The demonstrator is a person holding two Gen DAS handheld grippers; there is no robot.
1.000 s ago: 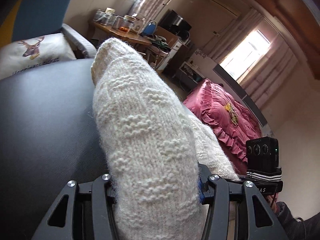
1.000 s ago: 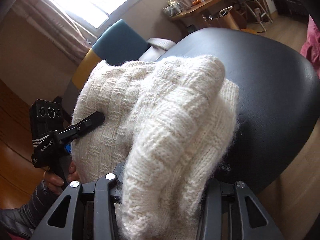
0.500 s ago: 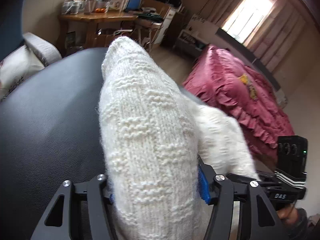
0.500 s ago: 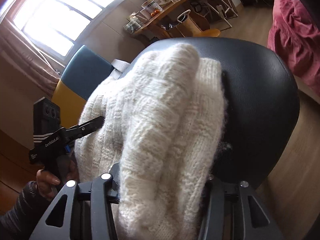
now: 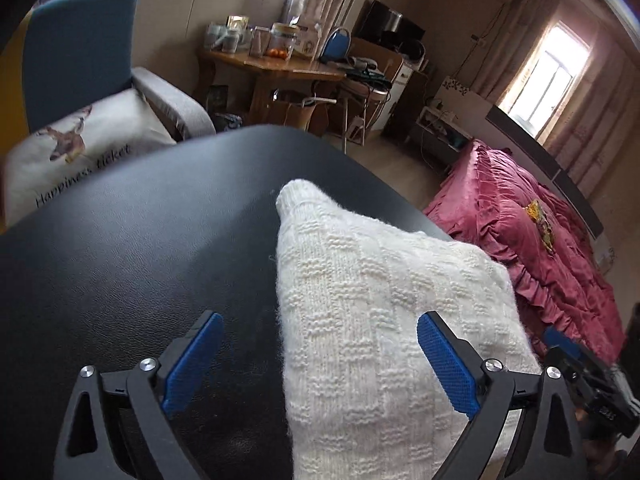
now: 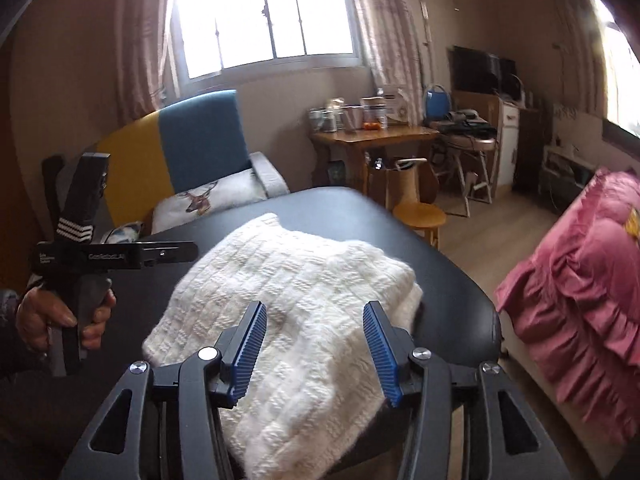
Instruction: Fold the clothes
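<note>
Releasing folded white sweater [image 6: 296, 304] onto black table [image 5: 120, 248]; left gripper [image 5: 316, 364] jaws opening wide, right gripper [image 6: 314, 350] parted, neither gripping knit. Next, probably: withdrawing, then squaring edges.

One white knitted sweater [image 6: 304, 292], one black table [image 5: 120, 260], two grippers

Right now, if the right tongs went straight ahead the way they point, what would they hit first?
Most likely the white sweater folded on the black table. It lies directly ahead of the open right tongs, though the depth is hard to judge.
</note>
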